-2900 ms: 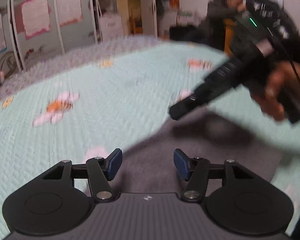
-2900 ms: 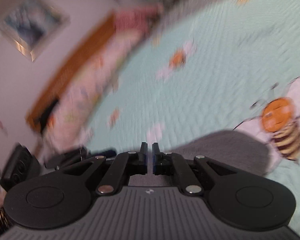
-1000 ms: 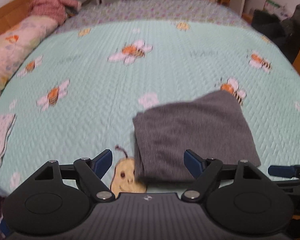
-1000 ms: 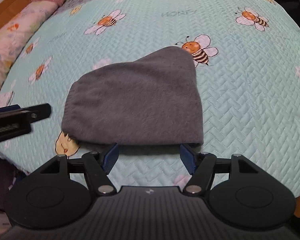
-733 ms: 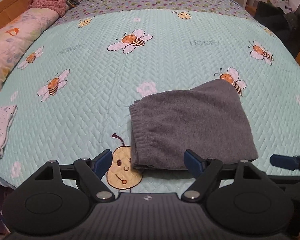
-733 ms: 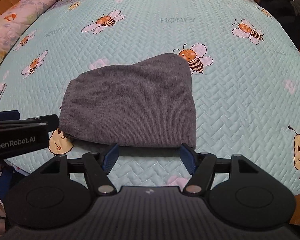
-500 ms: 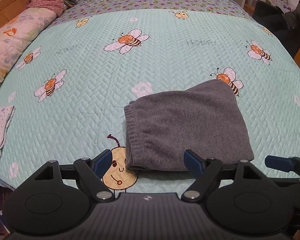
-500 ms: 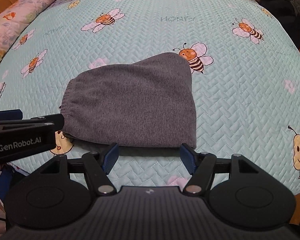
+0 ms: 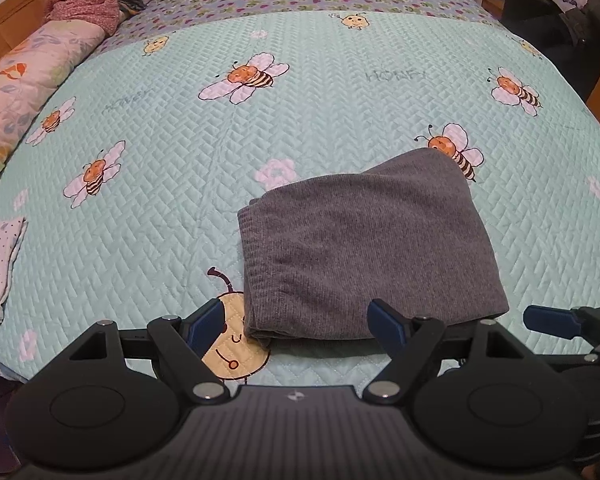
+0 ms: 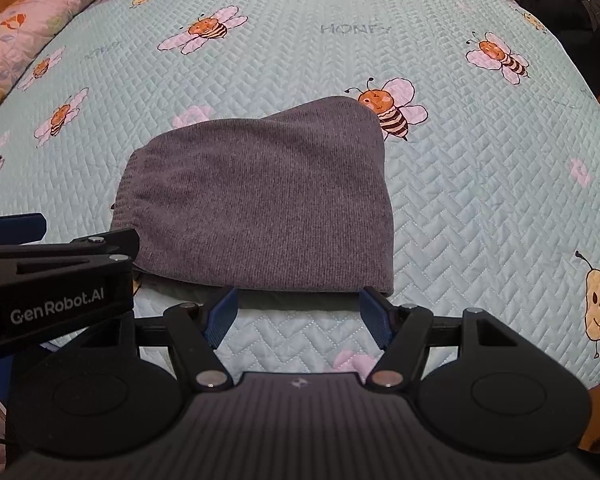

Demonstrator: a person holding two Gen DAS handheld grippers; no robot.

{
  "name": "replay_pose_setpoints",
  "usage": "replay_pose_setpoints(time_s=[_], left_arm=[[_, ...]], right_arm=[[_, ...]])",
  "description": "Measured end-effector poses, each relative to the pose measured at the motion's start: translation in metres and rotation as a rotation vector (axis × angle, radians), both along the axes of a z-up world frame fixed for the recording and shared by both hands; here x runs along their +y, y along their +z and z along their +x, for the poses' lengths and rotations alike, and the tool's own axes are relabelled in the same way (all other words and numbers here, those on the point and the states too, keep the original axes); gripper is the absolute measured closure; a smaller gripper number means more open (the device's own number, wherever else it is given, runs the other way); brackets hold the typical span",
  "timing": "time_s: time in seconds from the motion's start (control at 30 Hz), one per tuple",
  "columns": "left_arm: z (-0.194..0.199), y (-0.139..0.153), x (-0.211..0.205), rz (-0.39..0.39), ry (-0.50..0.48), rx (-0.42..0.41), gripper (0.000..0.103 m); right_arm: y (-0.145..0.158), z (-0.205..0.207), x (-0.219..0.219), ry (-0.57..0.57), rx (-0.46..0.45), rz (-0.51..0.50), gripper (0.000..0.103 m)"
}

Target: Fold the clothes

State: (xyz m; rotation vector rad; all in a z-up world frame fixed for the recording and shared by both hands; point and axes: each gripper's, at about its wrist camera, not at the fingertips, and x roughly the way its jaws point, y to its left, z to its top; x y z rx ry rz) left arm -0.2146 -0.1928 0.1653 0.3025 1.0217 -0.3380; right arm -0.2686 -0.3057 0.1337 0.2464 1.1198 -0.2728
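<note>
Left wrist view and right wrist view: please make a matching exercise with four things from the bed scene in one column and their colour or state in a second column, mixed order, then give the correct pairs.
Things:
1. folded garment
2. bedspread
3. left gripper
4. crumpled cloth at the headboard

States or colours:
A. pink-red
B. open, holding nothing
C. grey, lying flat on the bed
D. light green with bee pictures

Pairs: 1-C, 2-D, 3-B, 4-A

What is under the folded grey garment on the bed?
The grey garment lies on the bee-print quilt, covering part of one bee. Whatever else lies beneath is hidden.
</note>
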Motion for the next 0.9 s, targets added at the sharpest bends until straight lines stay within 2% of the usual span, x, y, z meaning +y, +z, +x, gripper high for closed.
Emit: replay_pose_setpoints(time_s=[0.4,0.53,0.63,0.8,0.9], left_arm=[[0.003,-0.006,0.002,-0.002,0.002,0.013,0.022],[0.003,-0.006,0.006,-0.033,-0.001,-0.008,0.022],[0.002,-0.002,0.011,-0.070,-0.004,-0.046,0.022],[0.007,0.003,0.022,-0.129,-0.002,-0.065,0.022],[0.009,0.003,0.029,-0.141,-0.009,-0.086,0.022]], right_arm=[[-0.003,0.003,0.000,-0.005,0.004,0.009,0.035],[-0.005,0.002,-0.003,-0.016,-0.011,0.029,0.035],[-0.001,-0.003,-0.004,-0.026,-0.068,0.028,0.035],[0.010,-0.013,0.000,-0.024,-0.205,-0.035,0.035],[0.015,-0.025,-0.007,-0.056,-0.359,-0.029,0.035]])
